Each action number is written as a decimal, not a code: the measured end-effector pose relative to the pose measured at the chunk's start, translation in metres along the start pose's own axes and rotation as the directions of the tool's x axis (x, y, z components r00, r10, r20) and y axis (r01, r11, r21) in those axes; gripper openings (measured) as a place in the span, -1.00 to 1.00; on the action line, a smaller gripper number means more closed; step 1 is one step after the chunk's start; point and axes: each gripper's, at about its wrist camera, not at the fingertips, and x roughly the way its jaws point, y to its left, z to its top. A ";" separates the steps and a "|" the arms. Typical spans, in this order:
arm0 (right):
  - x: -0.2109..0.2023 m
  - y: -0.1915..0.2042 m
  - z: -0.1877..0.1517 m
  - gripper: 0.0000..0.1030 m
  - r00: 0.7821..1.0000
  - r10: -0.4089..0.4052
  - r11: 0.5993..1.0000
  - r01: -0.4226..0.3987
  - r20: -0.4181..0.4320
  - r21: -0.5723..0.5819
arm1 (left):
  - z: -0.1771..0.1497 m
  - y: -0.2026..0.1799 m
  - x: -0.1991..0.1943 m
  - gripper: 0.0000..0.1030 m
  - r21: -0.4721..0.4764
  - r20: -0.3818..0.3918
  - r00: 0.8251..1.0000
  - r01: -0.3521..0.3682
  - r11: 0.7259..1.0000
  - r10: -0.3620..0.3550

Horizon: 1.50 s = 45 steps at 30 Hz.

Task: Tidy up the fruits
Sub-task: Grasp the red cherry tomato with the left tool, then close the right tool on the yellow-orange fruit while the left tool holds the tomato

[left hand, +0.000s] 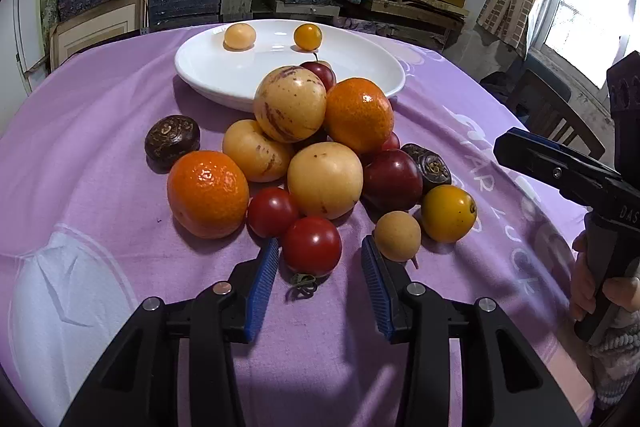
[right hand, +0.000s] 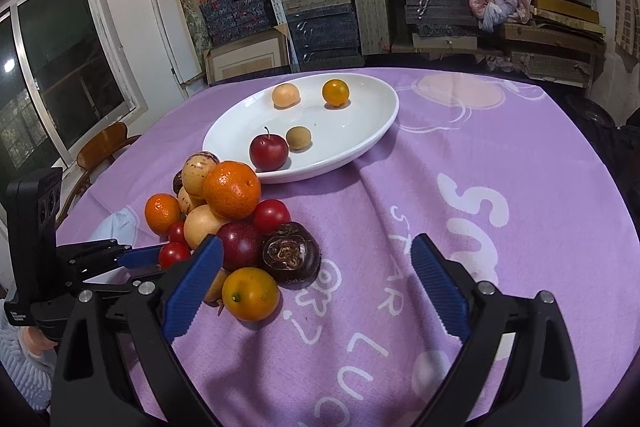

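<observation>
Blue pads of my left gripper (left hand: 318,259) sit either side of a red cherry tomato (left hand: 312,245) at the near edge of the fruit pile; the left pad looks just at its skin, the right one stands a little off with a gap showing, so I'd call the jaws narrowed around it, not yet pinching. My right gripper (right hand: 316,283) hangs spread wide and empty over the purple tablecloth (right hand: 460,155), beside the pile.

Progress, as I judge it, is early. The white oval dish (right hand: 360,143) holds only four small pieces: a red plum (right hand: 269,151), a tan longan-like fruit (right hand: 298,138), a pale orange fruit (right hand: 285,95) and a yellow-orange one (right hand: 335,92). Left on the cloth is the bulk: two mandarins (left hand: 207,193), three pale striped pepino-like melons (left hand: 289,103), other cherry tomatoes, dark purple plums (left hand: 392,179), two brown knobbly fruits (left hand: 172,139), a yellow fruit (left hand: 448,213) and a small tan one (left hand: 397,235). That whole heap is yet to be sorted.
</observation>
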 end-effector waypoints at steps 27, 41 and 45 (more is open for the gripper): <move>0.018 0.040 -0.018 0.40 0.995 -0.002 0.976 -0.020 -0.102 -0.218 | -0.028 0.032 -0.031 -0.43 -0.042 0.013 0.999 -0.039 0.998 0.039; 0.028 0.049 -0.023 0.01 0.988 0.025 0.974 -0.059 -0.153 -0.220 | -0.028 0.028 -0.030 -0.43 -0.027 -0.008 0.998 -0.062 0.998 0.062; 0.033 0.053 -0.025 -0.23 0.981 0.031 0.973 -0.074 -0.191 -0.219 | -0.027 0.024 -0.029 -0.37 -0.020 -0.009 0.998 -0.063 0.998 0.063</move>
